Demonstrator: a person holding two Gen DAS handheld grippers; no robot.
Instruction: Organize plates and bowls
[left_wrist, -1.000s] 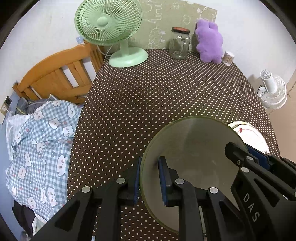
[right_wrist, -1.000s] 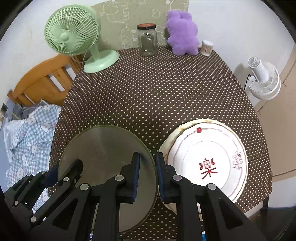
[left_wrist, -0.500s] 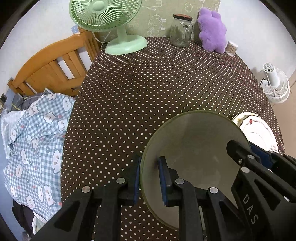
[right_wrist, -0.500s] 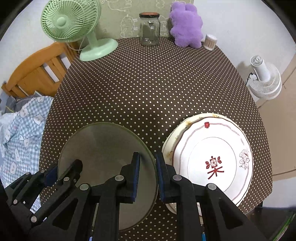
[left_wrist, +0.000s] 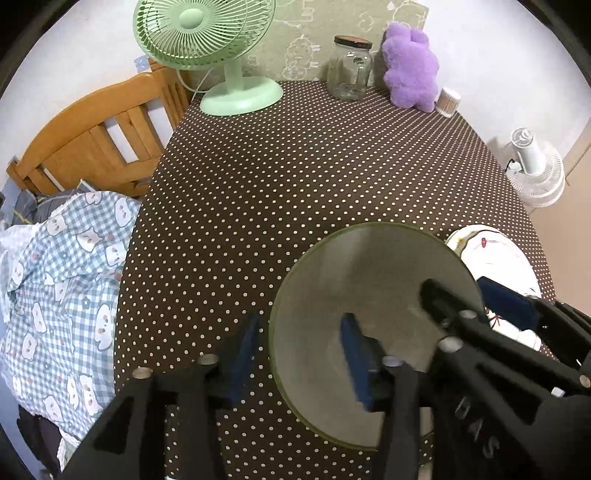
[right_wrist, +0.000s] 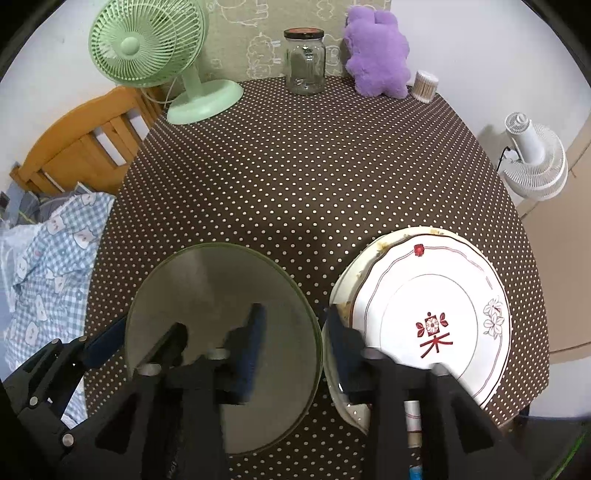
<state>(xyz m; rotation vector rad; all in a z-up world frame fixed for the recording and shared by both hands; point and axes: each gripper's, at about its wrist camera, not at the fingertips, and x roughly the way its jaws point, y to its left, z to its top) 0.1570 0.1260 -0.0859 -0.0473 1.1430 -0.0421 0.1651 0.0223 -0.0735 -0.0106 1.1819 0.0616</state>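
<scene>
Two black hand-held grippers point steeply down at a grey-green glass plate (left_wrist: 373, 295) that lies flat on a table (left_wrist: 314, 177) covered in brown cloth with white dots. The left gripper (left_wrist: 299, 354) straddles the plate's left rim, one blue pad outside and one over the plate; its jaws have just been opening and the pads now stand clear of the rim. The right gripper (right_wrist: 291, 343) straddles the right rim in the same way, its jaws also just opened and apart from the glass. Both sets of fingers are smeared by motion blur, so the pad edges are hard to make out. In the left wrist view the right gripper covers the plate's right side.

Just right of the glass plate sits a white plate (right_wrist: 436, 321) with red markings, stacked on another plate whose rim (right_wrist: 369, 254) only peeks out. Its near edge is cut off by the right gripper's arm.

Along the far table edge stand a green fan (right_wrist: 162, 62), a glass jar (right_wrist: 304, 62), a purple plush toy (right_wrist: 376, 51) and a small tub of sticks (right_wrist: 424, 85). Left of the table are a wooden bedframe (left_wrist: 92, 136) and checked bedding (left_wrist: 62, 288); right, a white fan (right_wrist: 535, 158) on the floor.
</scene>
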